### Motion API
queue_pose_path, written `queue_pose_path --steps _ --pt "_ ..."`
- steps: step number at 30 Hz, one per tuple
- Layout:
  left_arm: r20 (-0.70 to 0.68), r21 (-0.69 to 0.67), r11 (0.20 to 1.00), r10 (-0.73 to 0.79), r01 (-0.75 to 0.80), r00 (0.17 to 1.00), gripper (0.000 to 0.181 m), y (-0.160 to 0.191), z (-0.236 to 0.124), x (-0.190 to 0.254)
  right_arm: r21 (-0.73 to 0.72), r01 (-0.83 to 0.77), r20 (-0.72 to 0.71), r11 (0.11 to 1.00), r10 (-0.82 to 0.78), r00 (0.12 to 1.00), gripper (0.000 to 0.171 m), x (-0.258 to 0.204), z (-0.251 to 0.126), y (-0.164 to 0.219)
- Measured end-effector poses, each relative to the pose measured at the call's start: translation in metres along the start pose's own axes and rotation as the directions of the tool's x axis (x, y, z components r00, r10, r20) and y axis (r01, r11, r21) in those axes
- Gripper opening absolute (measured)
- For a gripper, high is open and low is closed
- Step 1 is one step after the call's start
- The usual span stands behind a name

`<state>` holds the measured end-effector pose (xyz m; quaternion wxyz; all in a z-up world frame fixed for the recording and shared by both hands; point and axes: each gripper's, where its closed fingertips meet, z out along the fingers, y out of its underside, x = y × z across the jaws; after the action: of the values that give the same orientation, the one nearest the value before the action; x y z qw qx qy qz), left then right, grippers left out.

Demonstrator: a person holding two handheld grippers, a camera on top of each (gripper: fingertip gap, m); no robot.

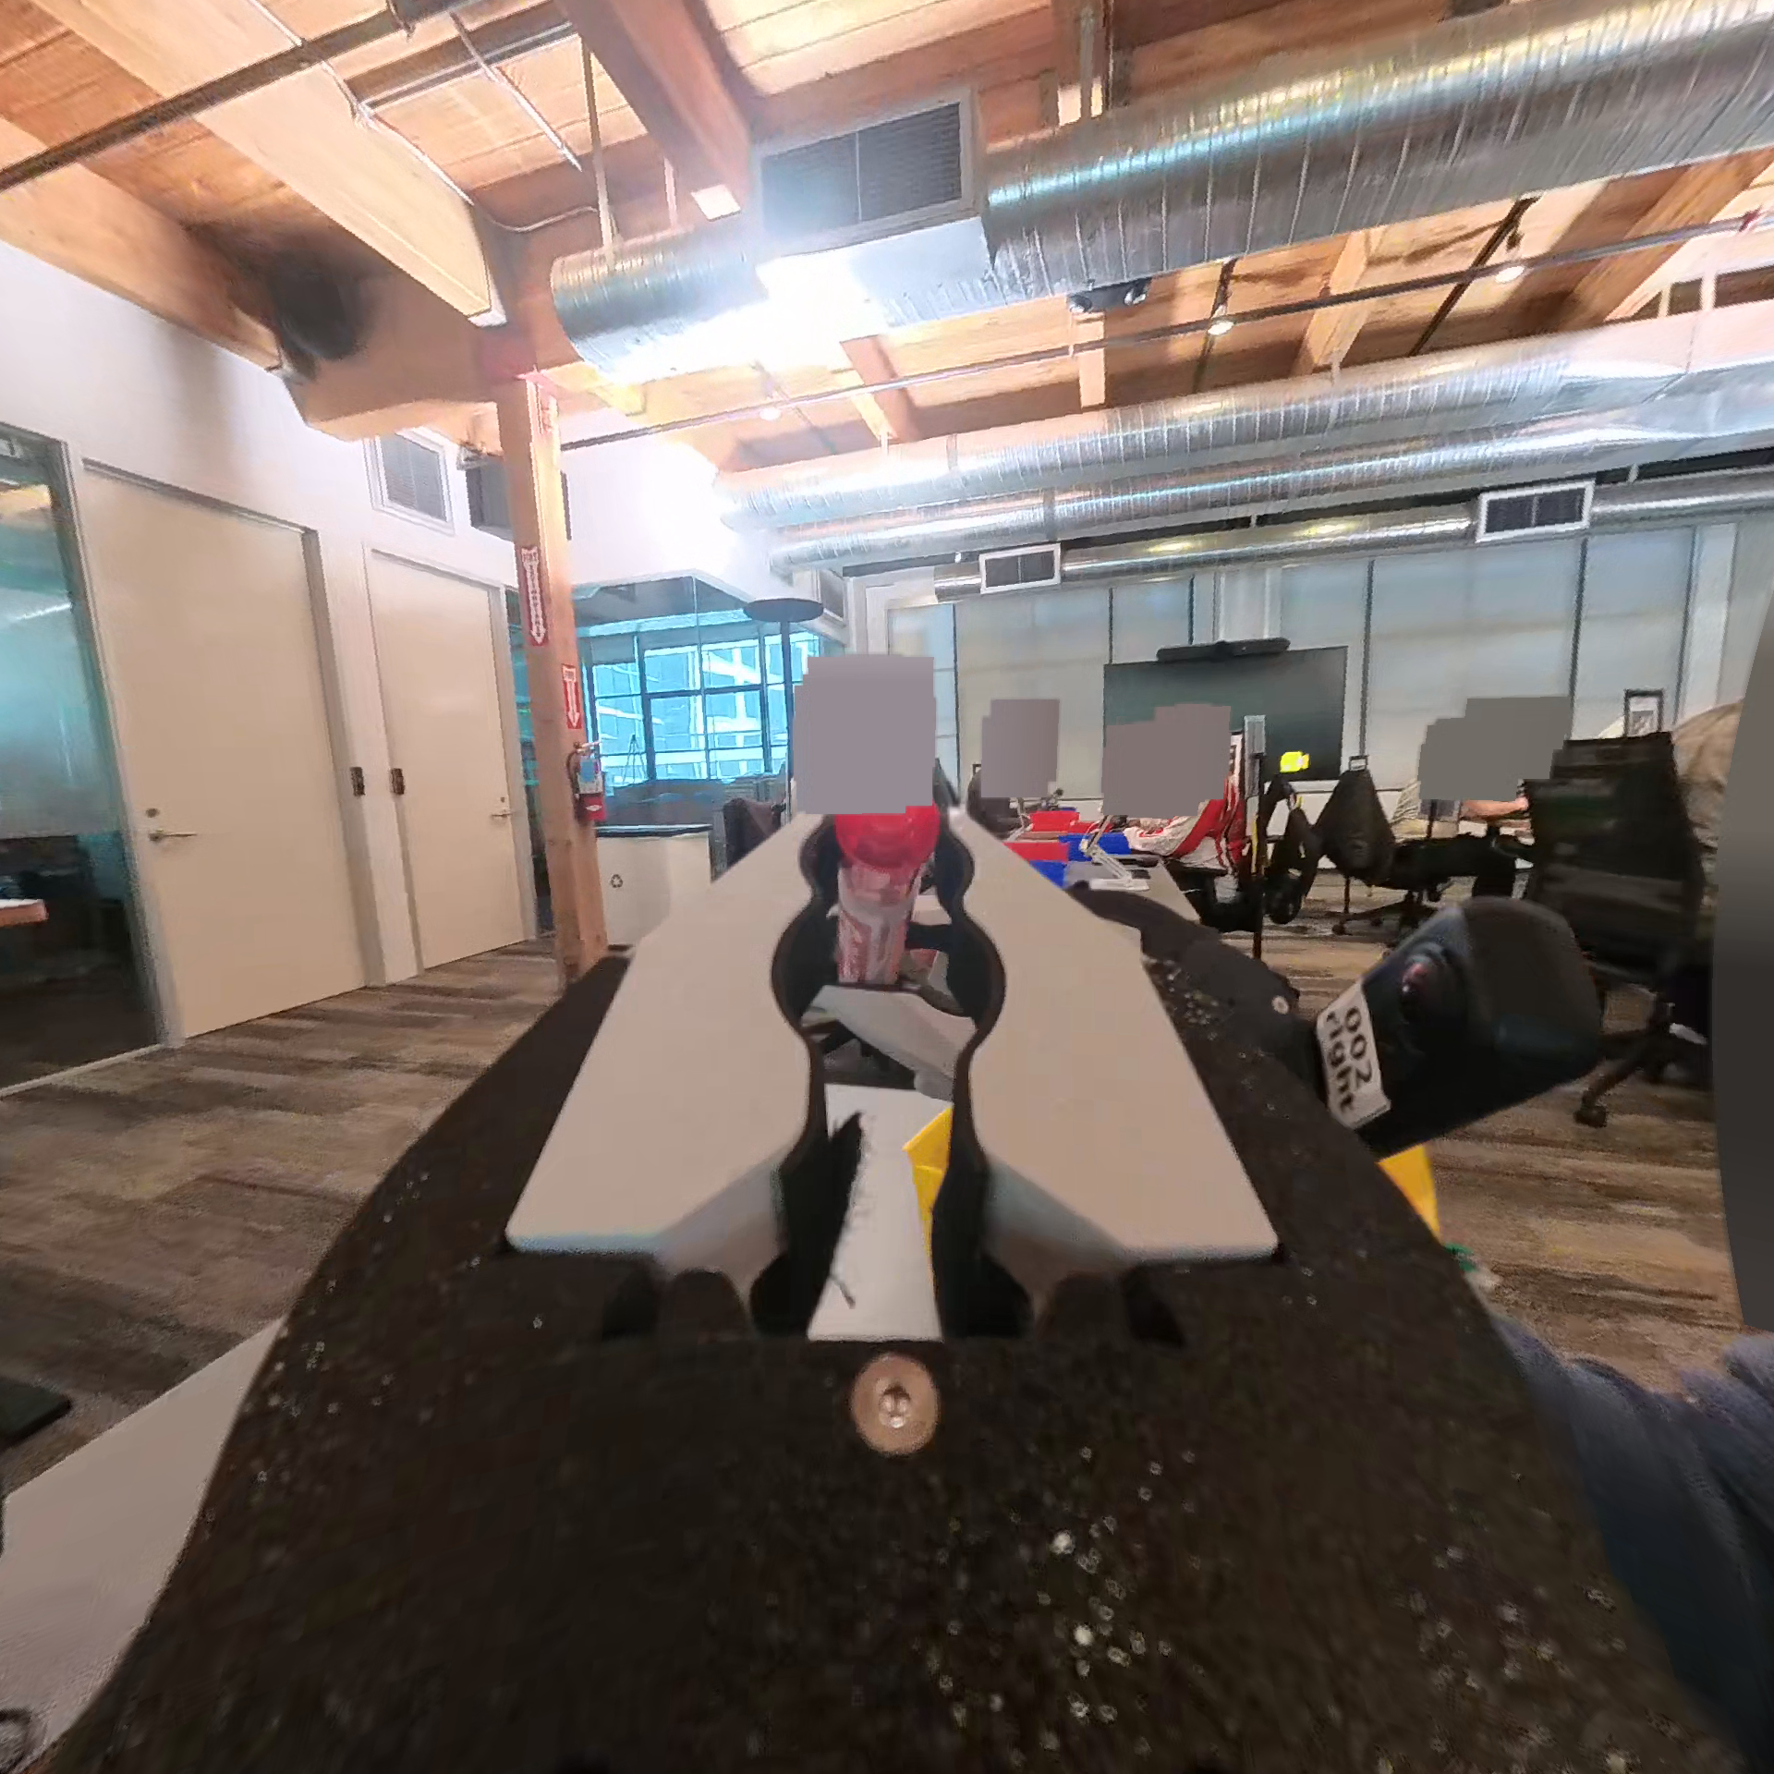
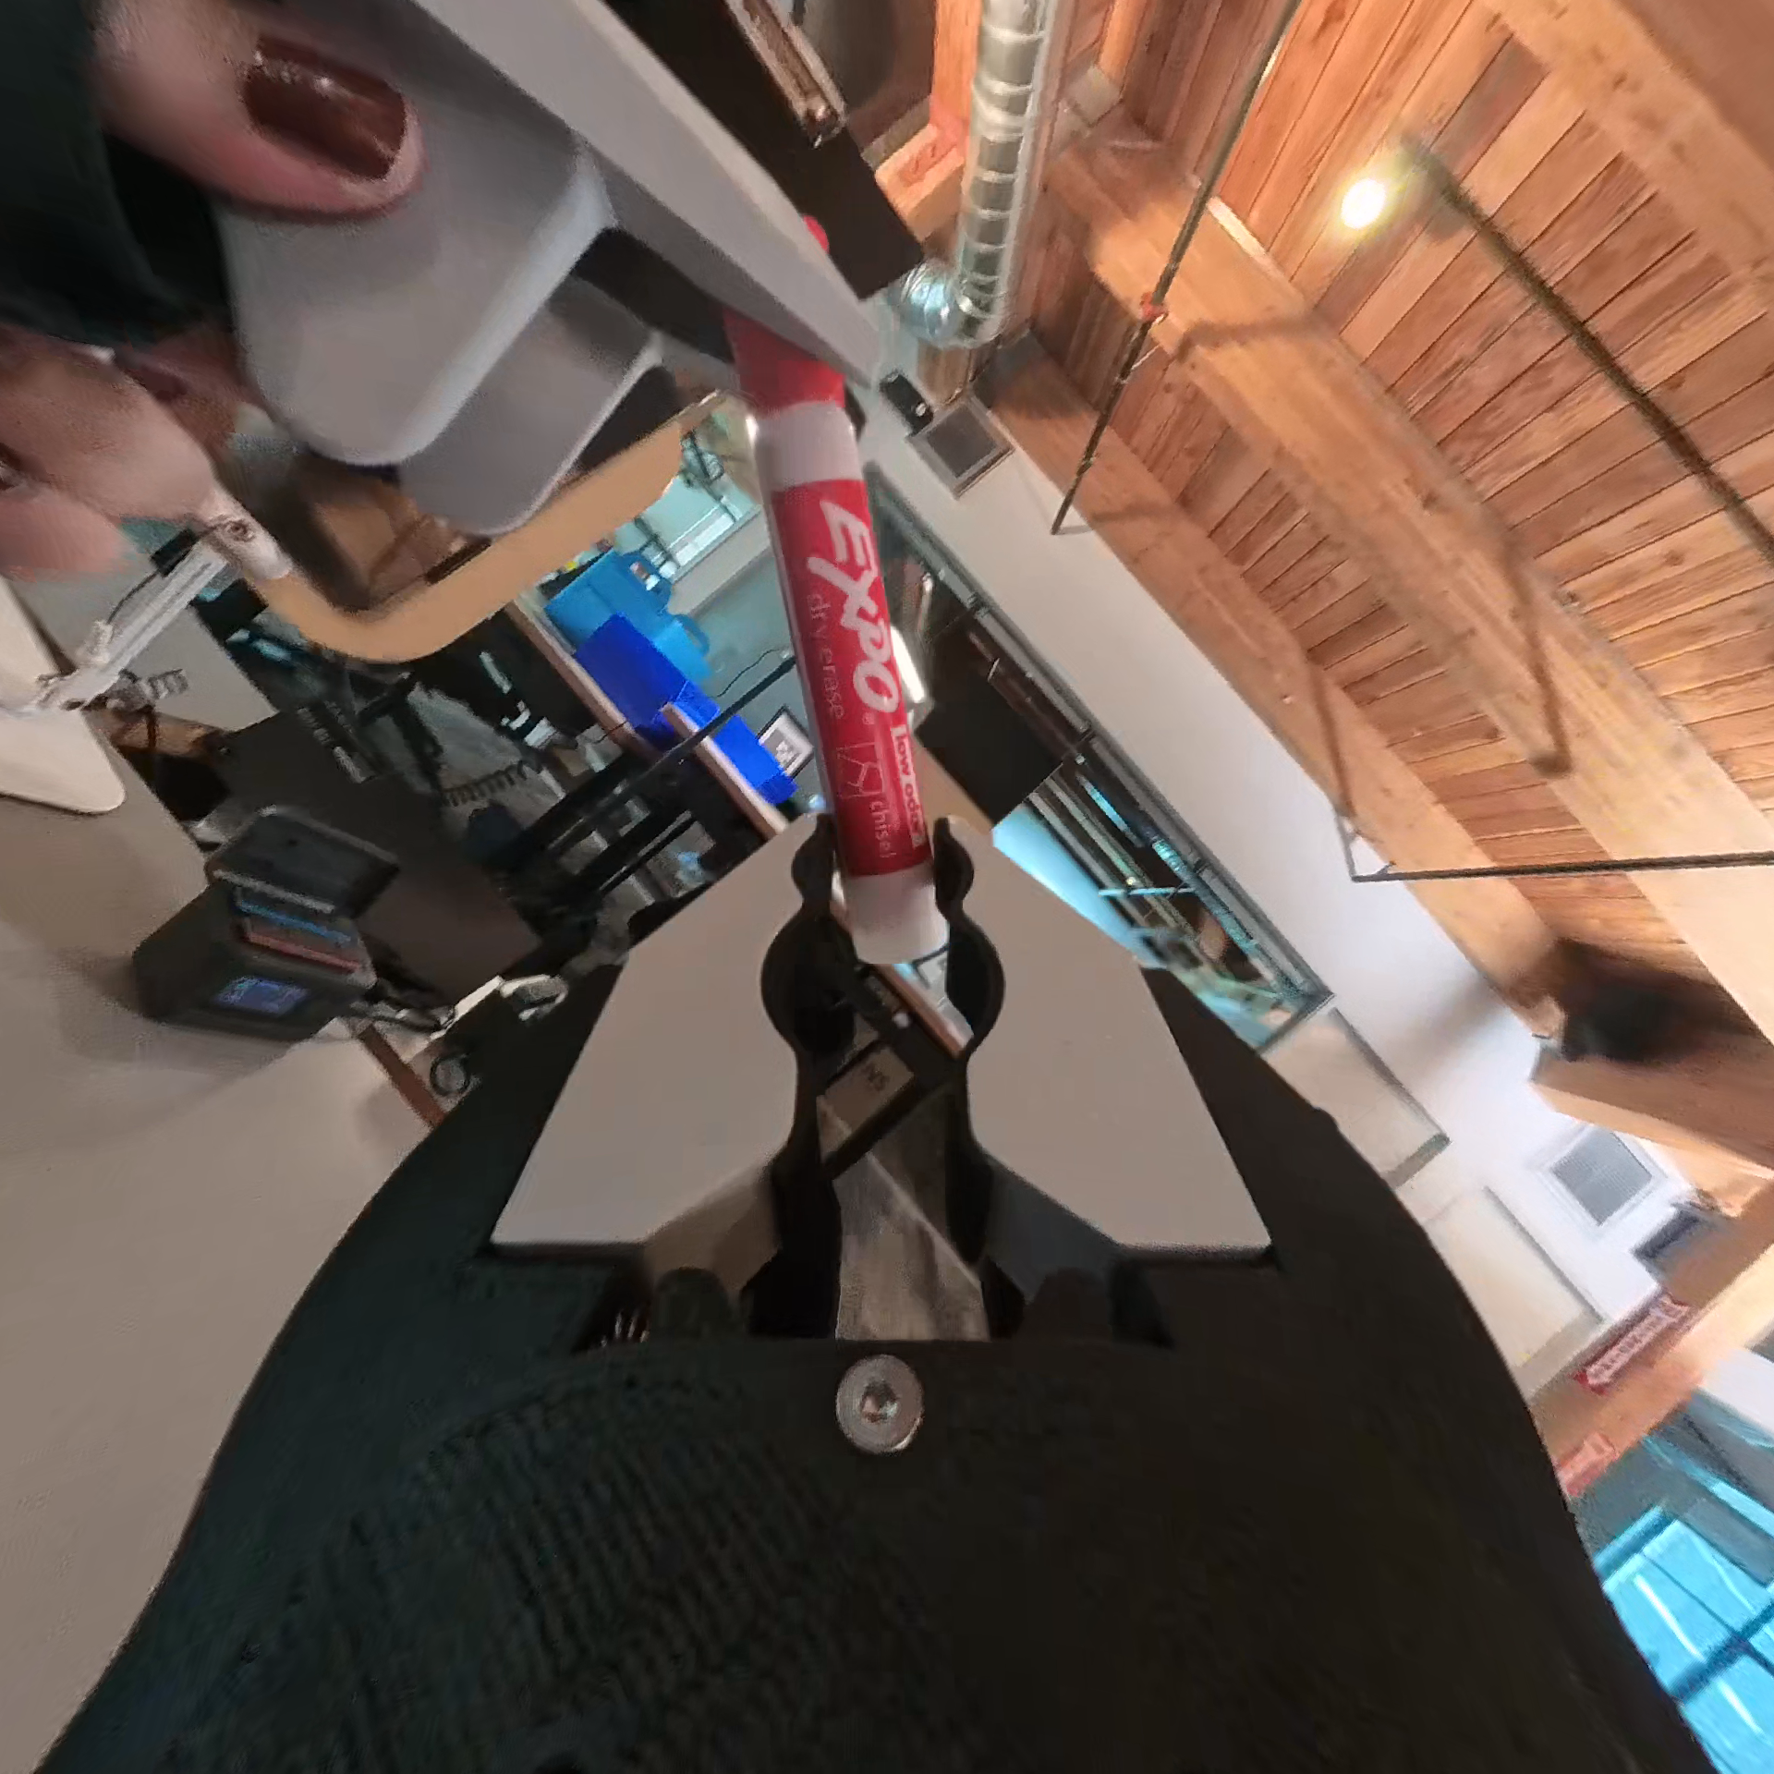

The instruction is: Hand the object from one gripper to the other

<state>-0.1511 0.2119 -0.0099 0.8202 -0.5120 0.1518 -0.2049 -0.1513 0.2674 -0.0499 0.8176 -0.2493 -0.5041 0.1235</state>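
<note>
A red dry-erase marker [image 2: 845, 634] with white ends is held in the air between both grippers. In the left wrist view my left gripper [image 1: 883, 845] is shut on its red cap end [image 1: 875, 835], and the barrel [image 1: 869, 922] runs down between the fingers. In the right wrist view my right gripper [image 2: 888, 850] is closed around the marker's white tail end [image 2: 898, 926]. One grey finger [image 2: 672, 240] of the left gripper covers the cap at the top. The right gripper's black body [image 1: 1478, 998] shows at the right of the left wrist view. A person's hand [image 2: 317, 134] holds the left gripper.
A pale table [image 2: 144, 1200] lies below, with a black device [image 2: 259, 922] on it. Blue bins [image 2: 672, 691] stand on farther desks. A yellow thing [image 1: 926, 1162] lies under the left gripper. Seated people and office chairs [image 1: 1613, 912] are far behind. About 8 centimeters separates my left fingertips from my right.
</note>
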Motion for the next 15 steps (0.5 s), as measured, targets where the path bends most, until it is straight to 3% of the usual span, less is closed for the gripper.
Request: queue_pose_path --steps 1,3,6,8,10,13,15 --pt "0.008 -0.011 1.000 0.027 -0.027 1.000 0.018 0.002 0.000 -0.001 -0.027 -0.002 0.029 1.000 0.003 1.000 0.017 -0.005 0.002 0.004" --pt "0.065 -0.052 0.990 0.135 -0.132 0.989 0.050 0.005 -0.001 -0.007 -0.099 0.044 0.058 0.994 -0.039 0.998 0.016 -0.010 0.004 0.014" --pt "0.151 -0.274 0.887 0.422 -0.373 0.894 0.080 0.026 -0.002 -0.024 -0.228 0.212 0.119 0.950 -0.189 0.975 0.017 -0.016 0.003 0.036" --pt "0.122 -0.440 0.727 0.630 -0.527 0.767 0.084 0.045 -0.004 -0.033 -0.283 0.282 0.165 0.917 -0.243 0.956 0.017 -0.021 0.002 0.047" --pt "0.035 -0.549 0.537 0.780 -0.640 0.625 0.076 0.063 -0.005 -0.037 -0.304 0.305 0.196 0.902 -0.254 0.947 0.017 -0.025 0.001 0.052" --pt "-0.145 -0.614 0.265 0.888 -0.743 0.436 0.064 0.088 -0.007 -0.037 -0.299 0.320 0.222 0.899 -0.261 0.940 0.017 -0.030 0.000 0.052" --pt "-0.191 -0.662 0.151 0.913 -0.734 0.360 0.059 0.095 -0.010 -0.046 -0.295 0.341 0.235 0.893 -0.278 0.931 0.017 -0.031 -0.002 0.051"
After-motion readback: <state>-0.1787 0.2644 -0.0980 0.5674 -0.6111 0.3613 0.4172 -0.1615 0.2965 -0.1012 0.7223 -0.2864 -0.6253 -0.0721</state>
